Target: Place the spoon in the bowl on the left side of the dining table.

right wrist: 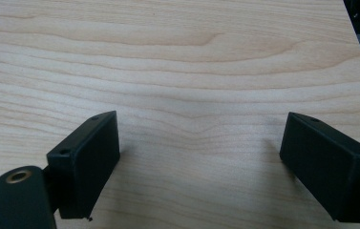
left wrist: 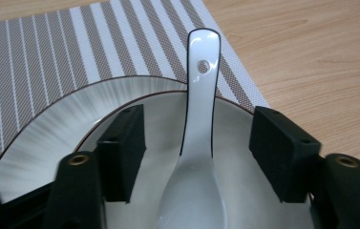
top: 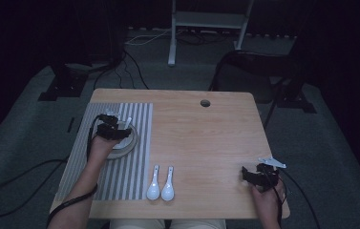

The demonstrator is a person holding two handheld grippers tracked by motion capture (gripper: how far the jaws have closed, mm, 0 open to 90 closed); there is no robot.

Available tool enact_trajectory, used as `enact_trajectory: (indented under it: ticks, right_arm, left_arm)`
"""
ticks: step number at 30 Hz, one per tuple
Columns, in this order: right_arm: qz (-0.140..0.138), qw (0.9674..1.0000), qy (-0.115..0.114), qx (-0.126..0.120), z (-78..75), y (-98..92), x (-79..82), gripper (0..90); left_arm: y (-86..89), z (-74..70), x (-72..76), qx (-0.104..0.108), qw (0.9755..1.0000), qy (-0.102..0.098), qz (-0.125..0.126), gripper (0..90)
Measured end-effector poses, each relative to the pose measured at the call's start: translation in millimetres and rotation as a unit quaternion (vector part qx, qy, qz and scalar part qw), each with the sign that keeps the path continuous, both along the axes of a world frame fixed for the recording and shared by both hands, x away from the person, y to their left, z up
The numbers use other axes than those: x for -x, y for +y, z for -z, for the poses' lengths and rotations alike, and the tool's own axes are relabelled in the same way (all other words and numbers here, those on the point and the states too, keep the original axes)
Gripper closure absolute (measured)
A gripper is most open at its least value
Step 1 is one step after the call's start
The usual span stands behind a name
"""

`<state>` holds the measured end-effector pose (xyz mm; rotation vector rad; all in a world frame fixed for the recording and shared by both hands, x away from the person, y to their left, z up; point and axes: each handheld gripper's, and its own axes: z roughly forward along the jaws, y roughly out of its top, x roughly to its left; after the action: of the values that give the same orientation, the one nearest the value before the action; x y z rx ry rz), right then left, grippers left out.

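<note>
A white ceramic spoon [left wrist: 201, 86] lies in a shallow white plate [left wrist: 48, 129], its handle sticking out over the far rim. My left gripper [left wrist: 199, 136] is open around the spoon's neck, with a gap on each side between pads and spoon. In the high view the left gripper [top: 115, 126] is over the plate [top: 129, 149] on the striped placemat [top: 120, 181]. My right gripper [top: 247, 175] rests near the table's front right corner. In its own view the right gripper [right wrist: 201, 148] is open, with bare wood between the jaws.
Two more white spoons [top: 153, 188] [top: 168, 188] lie side by side near the front edge, just right of the placemat. The wooden table [top: 206, 138] has a cable hole [top: 205, 103] at the back. Cables trail from both grippers.
</note>
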<state>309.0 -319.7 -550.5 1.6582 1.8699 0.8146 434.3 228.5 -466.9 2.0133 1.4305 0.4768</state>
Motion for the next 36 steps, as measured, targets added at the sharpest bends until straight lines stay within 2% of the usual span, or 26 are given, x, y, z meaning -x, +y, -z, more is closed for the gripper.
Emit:
enact_trajectory:
  ticks: [2,7,10,12,14,20,22,26,33,36]
  right_arm:
    - [0.000,1.0000,0.000,0.000,0.0,0.0,0.0,12.7]
    - [0.000,1.0000,0.000,0.000,0.0,0.0,0.0,12.7]
    - [0.000,1.0000,0.000,0.000,0.0,0.0,0.0,12.7]
    - [0.000,1.0000,0.000,0.000,0.0,0.0,0.0,12.7]
    - [0.000,1.0000,0.000,0.000,0.0,0.0,0.0,12.7]
    - [0.000,1.0000,0.000,0.000,0.0,0.0,0.0,12.7]
    - [0.000,1.0000,0.000,0.000,0.0,0.0,0.0,12.7]
    - [0.000,1.0000,0.000,0.000,0.0,0.0,0.0,12.7]
    - [0.000,1.0000,0.000,0.000,0.0,0.0,0.0,12.7]
    - [0.000,1.0000,0.000,0.000,0.0,0.1,0.0,12.7]
  left_arm:
    - [1.2,-1.4,1.7,0.004,1.0000,0.001,-0.007,30.3]
    - [1.3,-6.4,8.4,0.003,1.0000,-0.004,0.004,28.2]
    - [1.6,-8.0,11.4,0.008,1.0000,0.001,0.004,18.9]
    - [2.1,-8.4,14.2,0.008,1.0000,0.000,0.004,18.8]
    - [2.3,-8.7,16.4,0.005,1.0000,0.004,0.002,9.4]
    - [4.3,-14.9,26.7,0.012,0.9998,-0.015,-0.003,8.4]
    - [3.3,-16.4,29.9,0.010,0.9999,-0.013,0.001,0.6]
    - [1.1,-20.0,38.9,0.012,0.9997,-0.019,0.009,0.6]
    - [1.0,-21.1,55.9,-0.004,0.9982,-0.058,0.016,0.7]
    - [2.3,-18.2,60.7,-0.007,0.9983,-0.055,0.019,0.7]
